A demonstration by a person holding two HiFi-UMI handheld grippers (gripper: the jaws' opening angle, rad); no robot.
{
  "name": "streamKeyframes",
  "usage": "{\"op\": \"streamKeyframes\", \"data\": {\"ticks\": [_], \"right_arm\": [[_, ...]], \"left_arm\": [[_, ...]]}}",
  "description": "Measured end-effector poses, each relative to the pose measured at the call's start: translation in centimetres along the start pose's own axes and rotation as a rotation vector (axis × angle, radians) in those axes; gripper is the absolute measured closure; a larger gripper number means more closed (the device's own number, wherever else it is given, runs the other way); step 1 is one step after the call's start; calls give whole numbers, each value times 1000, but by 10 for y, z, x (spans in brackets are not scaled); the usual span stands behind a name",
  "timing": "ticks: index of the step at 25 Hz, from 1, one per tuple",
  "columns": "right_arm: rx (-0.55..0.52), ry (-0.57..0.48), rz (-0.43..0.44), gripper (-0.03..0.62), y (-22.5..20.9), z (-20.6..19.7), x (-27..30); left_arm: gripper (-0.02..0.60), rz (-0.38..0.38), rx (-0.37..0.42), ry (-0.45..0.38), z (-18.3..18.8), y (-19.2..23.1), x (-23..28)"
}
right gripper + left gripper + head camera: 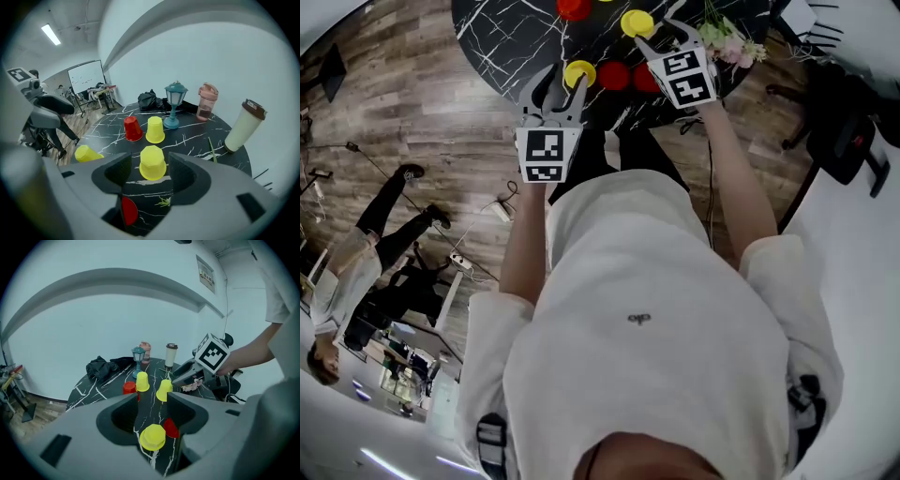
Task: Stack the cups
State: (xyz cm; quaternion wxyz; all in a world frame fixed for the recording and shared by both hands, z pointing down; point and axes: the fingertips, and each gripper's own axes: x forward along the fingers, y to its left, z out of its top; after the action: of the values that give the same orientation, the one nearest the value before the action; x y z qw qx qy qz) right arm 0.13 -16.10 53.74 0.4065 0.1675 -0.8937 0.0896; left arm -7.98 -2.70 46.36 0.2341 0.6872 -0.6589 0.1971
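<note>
While you hold both grippers low over the black marbled table (105, 380), your left gripper (152, 404) has its jaws standing wide and gripping nothing. A near yellow cup (152, 437) sits mouth down on the tabletop, framed in the gap and clear of both pads, with a red cup (171, 428) just beside it on its right. Farther back, toward the middle of the table, a far red cup (132, 128) and a far yellow cup (155, 130) stand mouth down side by side, just in front of a teal lantern (175, 104). Your right gripper (150, 165) also has its jaws spread wide and empty. A middle yellow cup (152, 159) stands mouth down in line with the gap, just beyond the tips and touching neither pad. Each of these cups stands singly on the table. To the right of the lantern stands a pink bottle (206, 102), and farther right a pale tumbler (241, 125) with a brown lid, near the table's edge.
</note>
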Motion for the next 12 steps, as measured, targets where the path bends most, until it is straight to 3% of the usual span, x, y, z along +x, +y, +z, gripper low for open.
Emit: {"op": "streamKeyframes", "data": {"ticks": [12], "right_arm": [[-94, 37, 70, 349, -3, -13, 32]], "left_arm": [[391, 60, -26, 10, 0, -20, -11]]}}
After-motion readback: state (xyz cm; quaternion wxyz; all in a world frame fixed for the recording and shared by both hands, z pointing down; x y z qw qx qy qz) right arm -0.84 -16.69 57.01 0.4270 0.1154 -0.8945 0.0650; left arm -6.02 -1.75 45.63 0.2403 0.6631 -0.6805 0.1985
